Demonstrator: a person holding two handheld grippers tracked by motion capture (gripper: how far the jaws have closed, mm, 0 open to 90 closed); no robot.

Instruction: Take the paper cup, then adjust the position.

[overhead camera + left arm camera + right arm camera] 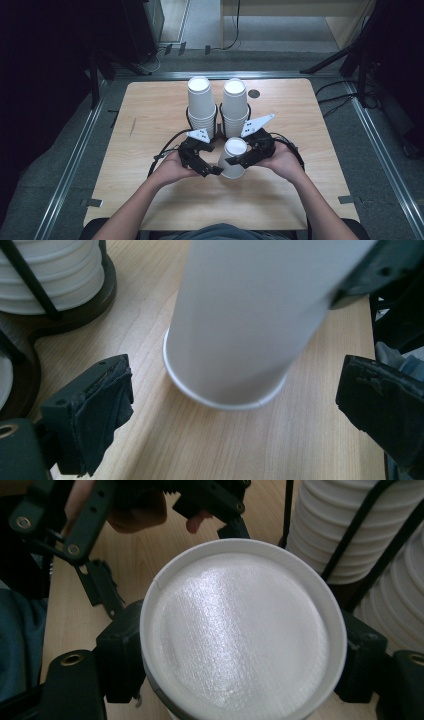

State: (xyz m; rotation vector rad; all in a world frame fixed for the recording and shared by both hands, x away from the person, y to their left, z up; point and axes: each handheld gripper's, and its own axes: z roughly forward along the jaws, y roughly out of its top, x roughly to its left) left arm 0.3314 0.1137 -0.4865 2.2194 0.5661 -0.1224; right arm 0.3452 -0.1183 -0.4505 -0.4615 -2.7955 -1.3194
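Forearms enter over the near edge of the wooden table [150, 110], bare at both sides; two stacks of paper cups [200, 102] stand mid-table in a black holder; just before them, an upside-down paper cup [234, 157] is pinched by the right gripper [239, 161]; the left gripper [210, 170] is spread beside its rim; no writing is legible.

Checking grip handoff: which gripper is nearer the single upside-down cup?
Right. The right gripper is clamped on the cup, pads on both sides. The left gripper is open at its rim end, jaws clear of it.
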